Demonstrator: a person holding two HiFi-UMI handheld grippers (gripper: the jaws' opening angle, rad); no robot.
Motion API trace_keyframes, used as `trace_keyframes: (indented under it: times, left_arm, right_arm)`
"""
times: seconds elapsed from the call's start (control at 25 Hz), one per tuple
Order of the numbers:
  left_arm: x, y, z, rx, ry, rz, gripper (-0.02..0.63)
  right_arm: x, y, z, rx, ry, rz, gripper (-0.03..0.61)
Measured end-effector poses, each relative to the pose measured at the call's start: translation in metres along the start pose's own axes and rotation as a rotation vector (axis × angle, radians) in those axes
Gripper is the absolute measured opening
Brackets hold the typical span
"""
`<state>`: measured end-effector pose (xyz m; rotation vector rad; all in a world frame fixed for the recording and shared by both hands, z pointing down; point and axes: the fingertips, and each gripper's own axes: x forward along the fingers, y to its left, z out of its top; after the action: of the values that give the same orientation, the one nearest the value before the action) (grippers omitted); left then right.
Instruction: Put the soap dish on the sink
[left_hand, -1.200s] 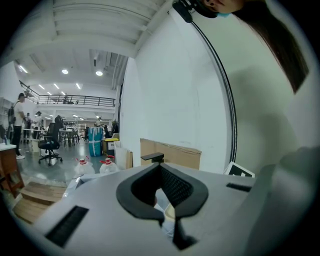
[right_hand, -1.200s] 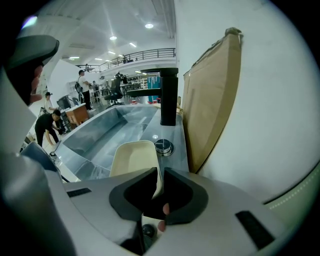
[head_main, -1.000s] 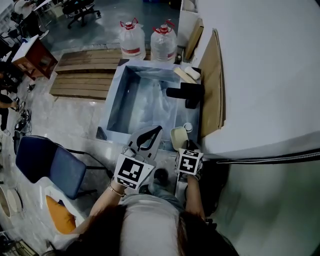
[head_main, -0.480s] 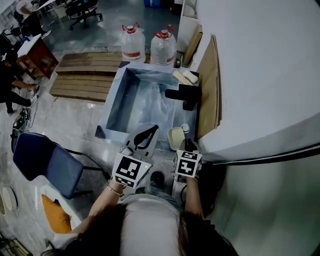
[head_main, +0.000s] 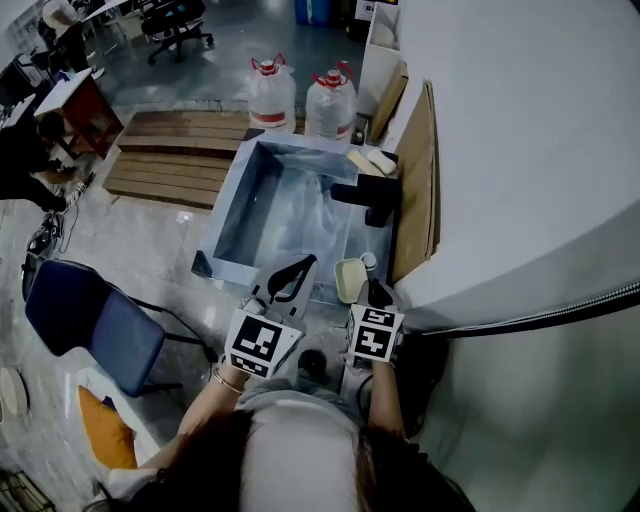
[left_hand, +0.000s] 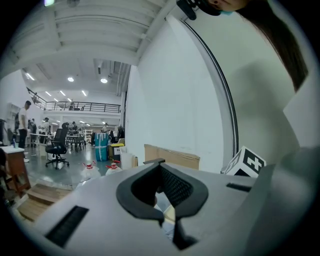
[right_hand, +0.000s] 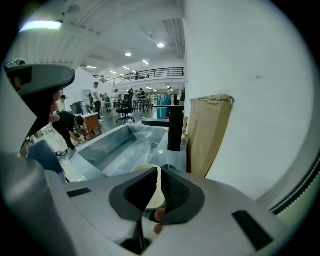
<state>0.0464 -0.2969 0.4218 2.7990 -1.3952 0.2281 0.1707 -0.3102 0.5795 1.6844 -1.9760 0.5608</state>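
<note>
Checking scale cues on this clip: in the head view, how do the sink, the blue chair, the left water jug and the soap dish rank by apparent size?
1. sink, clearly largest
2. blue chair
3. water jug, farthest off, so it probably looks smaller than it is
4. soap dish, smallest

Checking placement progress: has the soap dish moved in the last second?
No. The soap dish stays at the sink's near right corner, just as far from the black faucet.
</note>
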Motion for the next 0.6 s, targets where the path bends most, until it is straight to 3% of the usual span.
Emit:
trace_keyframes:
  times: [0.6]
  left_arm:
    - [-0.032, -0.006, 0.011, 0.008, -0.038, -0.014, 0.003]
  right_arm:
    - [-0.048, 0.018, 0.020, 0.018, -0.130, 0.025, 0.026]
